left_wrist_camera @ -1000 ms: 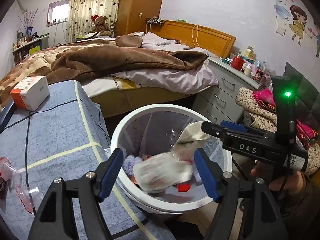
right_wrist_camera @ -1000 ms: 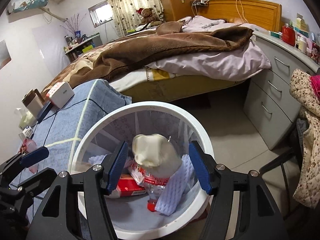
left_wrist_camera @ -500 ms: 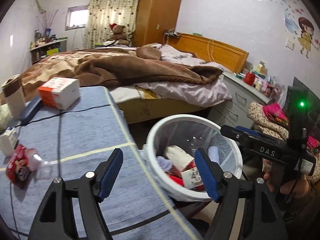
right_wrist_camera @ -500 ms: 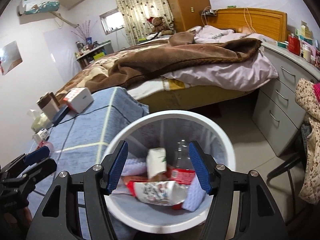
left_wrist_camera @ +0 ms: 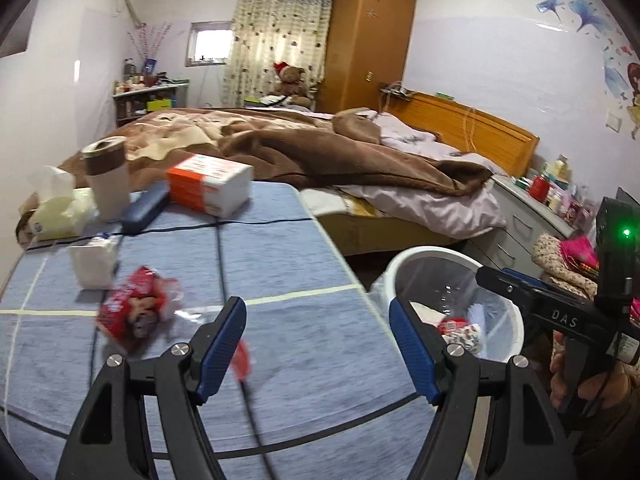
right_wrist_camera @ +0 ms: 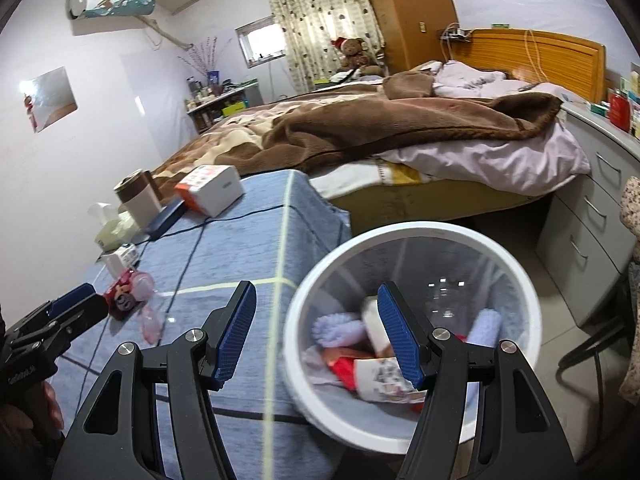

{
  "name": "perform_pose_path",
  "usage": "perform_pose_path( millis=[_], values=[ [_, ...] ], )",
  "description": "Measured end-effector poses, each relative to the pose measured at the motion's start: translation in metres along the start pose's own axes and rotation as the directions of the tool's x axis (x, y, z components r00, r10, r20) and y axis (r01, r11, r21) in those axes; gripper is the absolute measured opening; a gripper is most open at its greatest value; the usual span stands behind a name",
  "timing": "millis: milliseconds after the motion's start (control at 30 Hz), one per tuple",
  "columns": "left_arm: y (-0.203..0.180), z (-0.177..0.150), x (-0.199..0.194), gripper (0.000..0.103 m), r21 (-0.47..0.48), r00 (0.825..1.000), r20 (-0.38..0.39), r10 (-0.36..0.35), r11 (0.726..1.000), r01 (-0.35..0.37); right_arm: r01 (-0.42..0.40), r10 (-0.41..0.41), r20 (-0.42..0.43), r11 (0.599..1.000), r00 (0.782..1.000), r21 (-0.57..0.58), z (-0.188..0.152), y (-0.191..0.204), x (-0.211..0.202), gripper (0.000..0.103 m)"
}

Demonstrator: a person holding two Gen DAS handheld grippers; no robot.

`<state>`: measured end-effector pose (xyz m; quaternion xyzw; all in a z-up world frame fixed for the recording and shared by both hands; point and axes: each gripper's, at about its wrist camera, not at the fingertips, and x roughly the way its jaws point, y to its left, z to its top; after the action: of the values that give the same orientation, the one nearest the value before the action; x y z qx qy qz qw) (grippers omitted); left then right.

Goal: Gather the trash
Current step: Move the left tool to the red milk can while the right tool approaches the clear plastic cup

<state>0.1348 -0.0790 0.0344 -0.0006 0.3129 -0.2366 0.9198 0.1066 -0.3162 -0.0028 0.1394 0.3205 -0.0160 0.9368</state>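
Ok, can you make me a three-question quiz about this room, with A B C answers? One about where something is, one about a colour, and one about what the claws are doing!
1. Where is the white bin?
A. On the bed
B. On the floor beside the blue-covered table
C. On top of the drawers

2. What colour is the snack wrapper lying on the table?
A. Red
B. Green
C. Yellow

3. What is the left claw doing?
A. Squeezing a bottle
B. Clamped on the bin's rim
C. Open, holding nothing

Answers:
1. B: the bin stands on the floor tiles right against the table's edge, with trash inside.
2. A: the crumpled wrapper near the white tissue pack is red.
3. C: its blue pads stand apart with only the tablecloth showing between them.
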Motion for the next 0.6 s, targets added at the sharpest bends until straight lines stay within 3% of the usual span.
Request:
perform_pose_path(
  millis=[600],
  values=[
    [0.099, -0.014, -0.030, 0.076, -0.112, 0.990, 0.010, 0.139, 0.984, -0.137, -0.127, 0.121, -0.077, 0.989, 0.990, -0.079, -0.017, 0.076, 0.024, 0.065]
  ],
)
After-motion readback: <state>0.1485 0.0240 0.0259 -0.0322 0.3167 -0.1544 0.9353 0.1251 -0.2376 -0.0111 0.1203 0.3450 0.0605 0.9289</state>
